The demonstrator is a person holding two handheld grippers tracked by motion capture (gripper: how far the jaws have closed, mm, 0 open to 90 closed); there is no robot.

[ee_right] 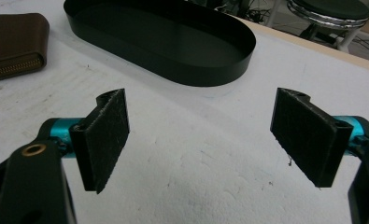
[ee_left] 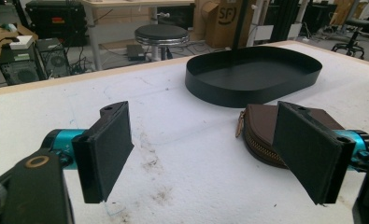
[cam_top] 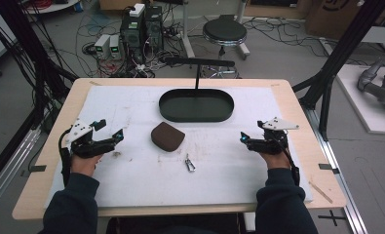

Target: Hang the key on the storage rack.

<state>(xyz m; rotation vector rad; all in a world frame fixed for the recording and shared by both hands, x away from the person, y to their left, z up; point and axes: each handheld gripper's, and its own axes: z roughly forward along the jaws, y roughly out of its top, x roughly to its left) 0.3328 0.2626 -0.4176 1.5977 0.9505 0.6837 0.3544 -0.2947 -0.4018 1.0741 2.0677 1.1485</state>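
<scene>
A brown zip pouch [cam_top: 167,136] lies at the middle of the white table cover, just in front of a black oval tray [cam_top: 196,105]. A small metal clip [cam_top: 190,164] lies nearer the front edge. My left gripper [cam_top: 111,134] rests open at the table's left, its jaws wide apart and empty; in its view the pouch [ee_left: 261,135] sits behind the right jaw and the tray [ee_left: 252,74] lies beyond. My right gripper [cam_top: 246,140] rests open at the right, also empty. In the right gripper view the tray [ee_right: 163,37] is ahead and the pouch [ee_right: 14,42] is far left.
The white cover [cam_top: 131,180] carries brown smudges near the left gripper. A thin black stand [cam_top: 198,63] rises behind the tray. Beyond the table are a round stool [cam_top: 224,31], computer boxes [cam_top: 141,27] and floor cables. Black frame posts flank both sides.
</scene>
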